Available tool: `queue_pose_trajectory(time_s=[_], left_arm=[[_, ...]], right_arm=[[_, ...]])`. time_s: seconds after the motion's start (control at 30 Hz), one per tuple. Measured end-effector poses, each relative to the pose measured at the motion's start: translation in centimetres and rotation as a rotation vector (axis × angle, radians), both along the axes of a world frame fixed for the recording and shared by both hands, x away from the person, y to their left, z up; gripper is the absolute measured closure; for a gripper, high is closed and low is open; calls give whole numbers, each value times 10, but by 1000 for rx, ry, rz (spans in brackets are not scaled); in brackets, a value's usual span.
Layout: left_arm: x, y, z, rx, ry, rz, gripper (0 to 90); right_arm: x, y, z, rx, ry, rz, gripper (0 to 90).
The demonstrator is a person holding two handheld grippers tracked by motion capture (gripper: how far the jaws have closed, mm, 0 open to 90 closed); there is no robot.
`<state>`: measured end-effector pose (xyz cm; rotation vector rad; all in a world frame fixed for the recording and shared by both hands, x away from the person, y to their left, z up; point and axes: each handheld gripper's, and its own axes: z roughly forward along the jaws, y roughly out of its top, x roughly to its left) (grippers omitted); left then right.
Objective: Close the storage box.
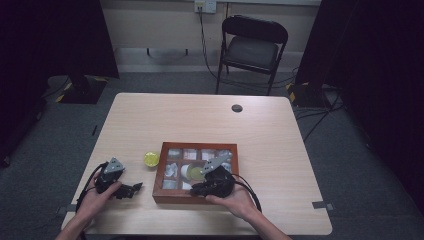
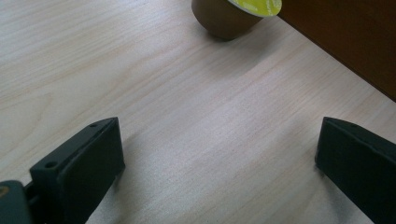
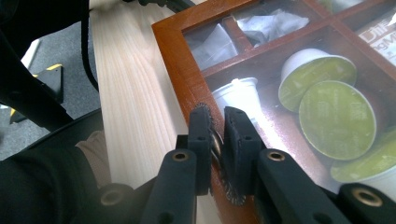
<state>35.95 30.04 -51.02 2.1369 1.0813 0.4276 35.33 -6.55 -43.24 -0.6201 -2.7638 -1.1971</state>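
Observation:
A brown wooden box [image 1: 159, 175] with a glass top and several compartments sits near the table's front edge. My right gripper [image 1: 196, 189] is at its front rim; in the right gripper view this gripper [image 3: 217, 126] is shut on a small metal knob [image 3: 215, 141] on the box's frame [image 3: 173, 51]. Under the glass lie green-lidded capsules [image 3: 336, 119], a white capsule [image 3: 236, 95] and paper sachets. A capsule with a lime lid [image 1: 151, 159] stands on the table left of the box. My left gripper [image 1: 132, 189] rests open on the table, pointing at that capsule [image 2: 233, 14], with nothing between its jaws [image 2: 219, 154].
The box's dark side wall [image 2: 345, 51] runs along the right of the left gripper view. A round cable hole [image 1: 237, 108] sits at the table's far side, and a black folding chair [image 1: 252, 45] stands behind it. My dark sleeve [image 3: 46, 186] lies beside the box.

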Motion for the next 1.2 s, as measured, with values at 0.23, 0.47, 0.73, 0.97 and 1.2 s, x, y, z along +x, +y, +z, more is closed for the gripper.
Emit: queue_pose_trajectory(time_s=[0.23,0.47,0.73,0.97,1.2], left_arm=[[0,0,0,-1,0,0,6],[0,0,0,0,0,0,5],[0,0,0,1,0,1,5],[0,0,0,-2,1,3,5],[0,0,0,-2,2,7,1]], right_arm=[[0,-3,1,20,0,-2,776],[-1,-21,8,89,-6,-51,688],[5,-55,12,135,-20,-171,552],[8,-92,11,169,-37,-322,429],[13,-128,3,114,-39,-479,328]])
